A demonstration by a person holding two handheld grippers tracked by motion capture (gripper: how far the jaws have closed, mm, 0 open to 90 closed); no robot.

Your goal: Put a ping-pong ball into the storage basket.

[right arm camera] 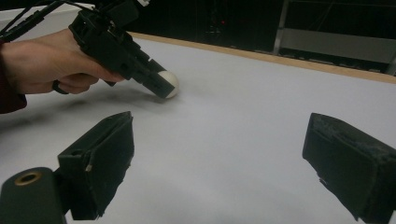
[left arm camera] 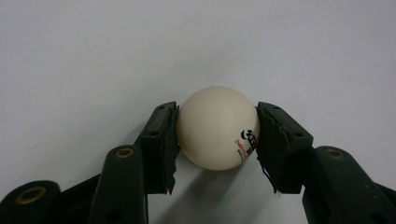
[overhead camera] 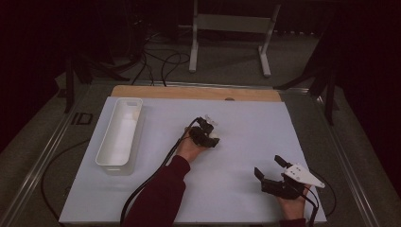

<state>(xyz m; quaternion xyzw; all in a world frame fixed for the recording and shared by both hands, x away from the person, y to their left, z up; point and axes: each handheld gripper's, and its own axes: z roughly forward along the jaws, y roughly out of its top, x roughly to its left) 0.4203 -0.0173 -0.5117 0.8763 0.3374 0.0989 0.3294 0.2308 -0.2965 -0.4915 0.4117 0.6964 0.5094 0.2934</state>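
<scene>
Here, near the centre of the high view, the person's left forearm in a dark red sleeve (overhead camera: 158, 194) reaches up from the bottom edge, its hand wrapped around the left gripper (overhead camera: 211, 135), which is angled down toward the white table (overhead camera: 246, 127). In the left gripper view, a white ping-pong ball (left arm camera: 217, 128) with printed lettering sits squarely between the two black jaws, both pads pressed against its sides, the ball resting on the table surface. The right gripper view catches the same grip in its upper left, the ball (right arm camera: 169, 83) peeking from the tip of the left gripper (right arm camera: 161, 86). At lower right of the high view, the right gripper (overhead camera: 271, 166) rests in the person's hand low over the table, its jaws spread wide with nothing between them, well apart from the ball. A white bin (overhead camera: 109, 156) stands at the left of the table.
</scene>
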